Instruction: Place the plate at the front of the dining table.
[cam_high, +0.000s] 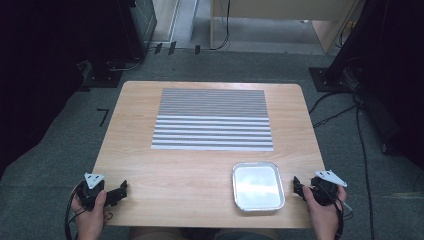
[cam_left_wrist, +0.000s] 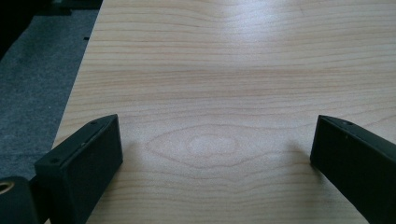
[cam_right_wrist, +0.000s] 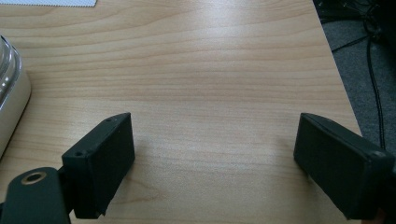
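Observation:
My left gripper (cam_high: 118, 192) rests at the table's front left corner, held by a hand, with its black jaws wide apart over bare wood. In the left gripper view the left gripper (cam_left_wrist: 215, 154) is open and holds nothing. My right gripper (cam_high: 298, 189) sits at the front right edge, just right of a shiny empty metal tray (cam_high: 258, 186). The right gripper view shows the right gripper (cam_right_wrist: 212, 149) open over bare wood, with the tray's rounded rim (cam_right_wrist: 10, 88) at the left edge.
A grey and white striped mat (cam_high: 212, 119) lies flat across the middle and back of the wooden table (cam_high: 175, 170). Its corner (cam_right_wrist: 51, 2) peeks in at the top of the right gripper view. Cables and dark stands ring the carpeted floor.

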